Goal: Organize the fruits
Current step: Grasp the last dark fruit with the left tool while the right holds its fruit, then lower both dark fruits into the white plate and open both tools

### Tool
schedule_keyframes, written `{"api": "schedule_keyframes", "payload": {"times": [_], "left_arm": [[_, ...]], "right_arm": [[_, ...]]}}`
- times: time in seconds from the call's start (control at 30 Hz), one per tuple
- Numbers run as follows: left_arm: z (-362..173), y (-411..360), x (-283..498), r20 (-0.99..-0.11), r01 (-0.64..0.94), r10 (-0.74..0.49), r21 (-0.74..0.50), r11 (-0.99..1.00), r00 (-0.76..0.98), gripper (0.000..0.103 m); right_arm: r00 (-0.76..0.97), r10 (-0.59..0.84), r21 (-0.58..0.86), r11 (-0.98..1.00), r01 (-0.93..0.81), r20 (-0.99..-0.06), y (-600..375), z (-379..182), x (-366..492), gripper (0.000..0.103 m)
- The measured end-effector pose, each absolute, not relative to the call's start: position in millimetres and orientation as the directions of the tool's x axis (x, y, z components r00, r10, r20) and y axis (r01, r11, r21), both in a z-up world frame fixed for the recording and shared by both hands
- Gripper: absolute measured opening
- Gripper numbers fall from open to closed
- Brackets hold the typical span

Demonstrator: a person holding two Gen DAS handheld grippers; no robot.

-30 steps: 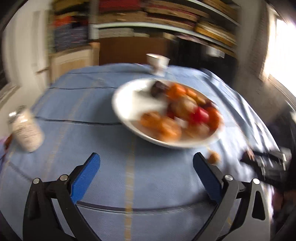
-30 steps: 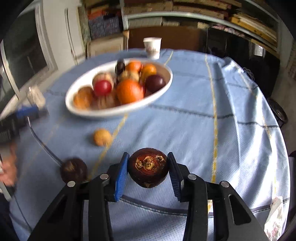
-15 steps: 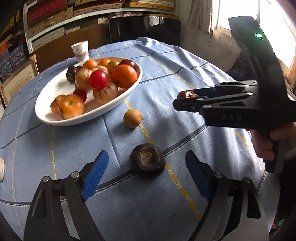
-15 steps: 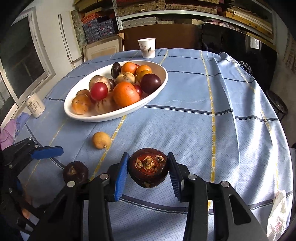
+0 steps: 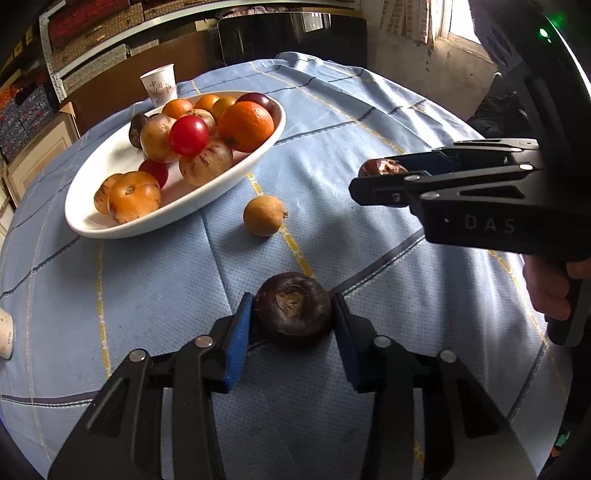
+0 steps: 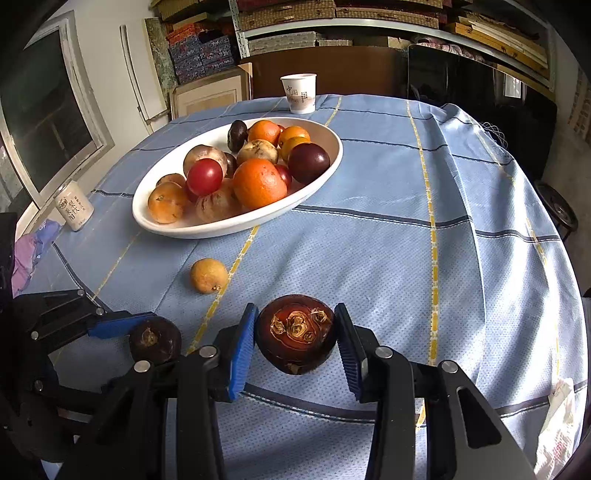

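Observation:
A white oval bowl [image 5: 92, 221] [image 6: 317, 184] on the blue tablecloth holds several fruits: oranges, a red tomato, brown and dark purple ones. My left gripper [image 5: 293, 314] is shut on a dark purple fruit [image 5: 293, 314] [image 6: 155, 341] that rests on the cloth. My right gripper [image 6: 295, 338] is shut on a reddish-brown fruit [image 6: 295, 334] [image 5: 384, 168] and holds it above the cloth, to the right of the left gripper. A small yellow-brown fruit [image 5: 264, 215] [image 6: 208, 276] lies loose between the bowl and the grippers.
A paper cup [image 5: 159, 85] [image 6: 300, 92] stands behind the bowl. A small white jar [image 6: 74, 206] stands at the table's left edge. Shelves and boxes [image 6: 388, 26] line the wall behind. A white wrapper [image 6: 559, 413] lies at the right front edge.
My left gripper swung from the bowl to the dark purple fruit, moved in and closed on it. My right gripper kept hold of the reddish-brown fruit, nearly still.

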State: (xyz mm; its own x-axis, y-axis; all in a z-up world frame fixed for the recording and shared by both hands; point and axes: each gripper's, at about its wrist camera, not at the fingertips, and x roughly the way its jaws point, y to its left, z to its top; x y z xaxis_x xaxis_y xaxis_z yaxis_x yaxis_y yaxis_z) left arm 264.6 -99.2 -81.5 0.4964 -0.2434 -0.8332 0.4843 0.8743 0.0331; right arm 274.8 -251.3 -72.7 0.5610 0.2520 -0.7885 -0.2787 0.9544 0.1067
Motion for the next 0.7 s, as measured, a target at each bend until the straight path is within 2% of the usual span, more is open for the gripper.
{"api": "schedule_keyframes", "payload": {"times": [0.23, 0.47, 0.7], "left_arm": [[-80.8, -96.6, 266.3, -0.832, 0.478, -0.266, -0.001, 0.878, 0.487, 0.042], [-75.2, -74.9, 272.0, -0.813, 0.429, -0.331, -0.113, 0.896, 0.479, 0.042], [-45.7, -44.5, 276.9, -0.721, 0.363, -0.369, -0.173, 0.916, 0.587, 0.042]], "right_arm": [[0.557, 0.256, 0.107, 0.952, -0.285, -0.79, -249.6, -74.1, 274.8, 0.043], [0.561, 0.276, 0.128, 0.949, -0.289, -0.781, -250.8, -73.8, 271.7, 0.043], [0.635, 0.364, 0.133, 0.915, -0.381, -0.681, -238.3, -57.6, 256.7, 0.043]]}}
